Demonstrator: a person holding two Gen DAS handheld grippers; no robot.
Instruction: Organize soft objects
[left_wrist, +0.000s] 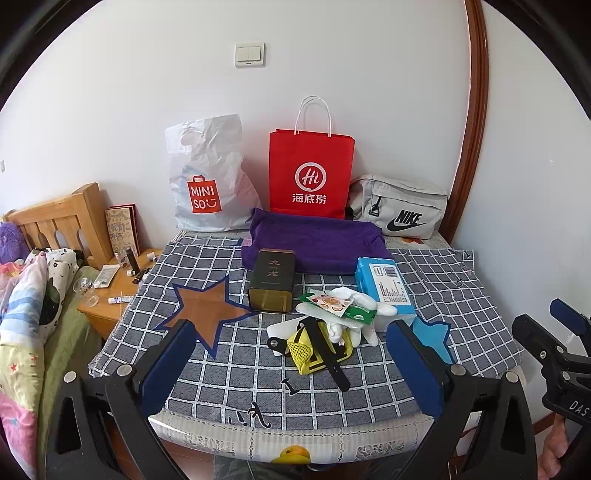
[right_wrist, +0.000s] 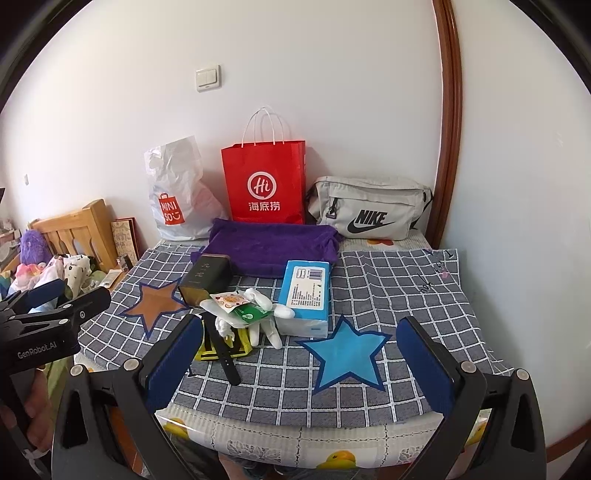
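Left hand-held gripper (left_wrist: 291, 369): jaws spread, empty, level, held low at the near tabletop (left_wrist: 258, 391) edge.

Ahead-left of it: brown star (left_wrist: 207, 314). Ahead: dark tin (left_wrist: 273, 280), rigid.

Just beyond its fingertips: pile of white glove (left_wrist: 354, 299), sachets (left_wrist: 332, 304), yellow pouch (left_wrist: 306, 347) with black strap (left_wrist: 328, 354). Likely light, limp and slippery; best pinched at a bunched fold.

Ahead-right: tissue pack (left_wrist: 384, 284), soft, squashable; grip across its short sides. Behind: purple towel (left_wrist: 314, 240), floppy.

Right hand-held gripper (right_wrist: 299, 369): jaws spread, empty, level, blue star (right_wrist: 347, 354) between and just beyond its fingers.
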